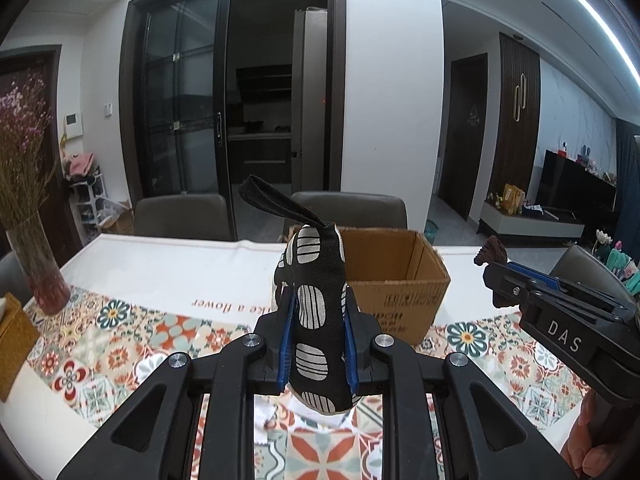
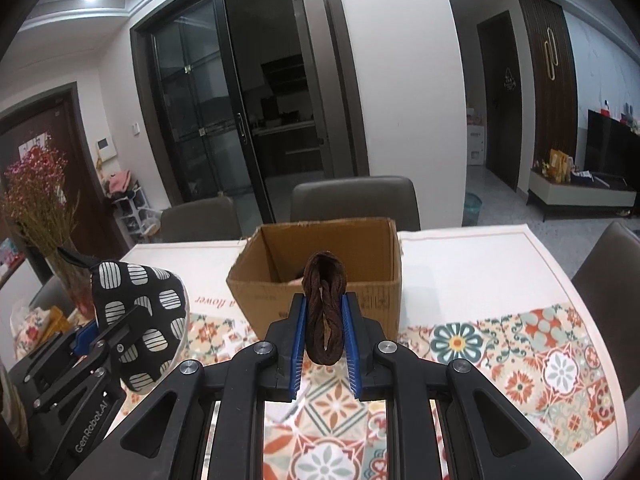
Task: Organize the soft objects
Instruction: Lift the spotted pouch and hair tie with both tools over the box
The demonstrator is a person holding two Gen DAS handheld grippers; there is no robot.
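My left gripper [image 1: 319, 312] is shut on a black oven mitt [image 1: 316, 312] with white striped ovals, held upright above the table, its black loop sticking up. The same mitt [image 2: 140, 312] shows at the left in the right wrist view, with the left gripper [image 2: 94, 338] clamped on it. My right gripper [image 2: 323, 312] is shut on a coiled brown braided cord [image 2: 323, 308], also lifted off the table; that cord [image 1: 493, 254] and the right gripper [image 1: 502, 276] appear at the right of the left wrist view. An open cardboard box [image 2: 320, 280] stands just beyond both grippers.
The table carries a white cloth with a patterned tile runner [image 2: 540, 360]. A glass vase of dried flowers [image 1: 36, 256] stands at the left, with a woven basket [image 1: 14, 340] near it. Grey chairs [image 2: 354, 200] line the far edge and another chair [image 2: 612, 272] the right side.
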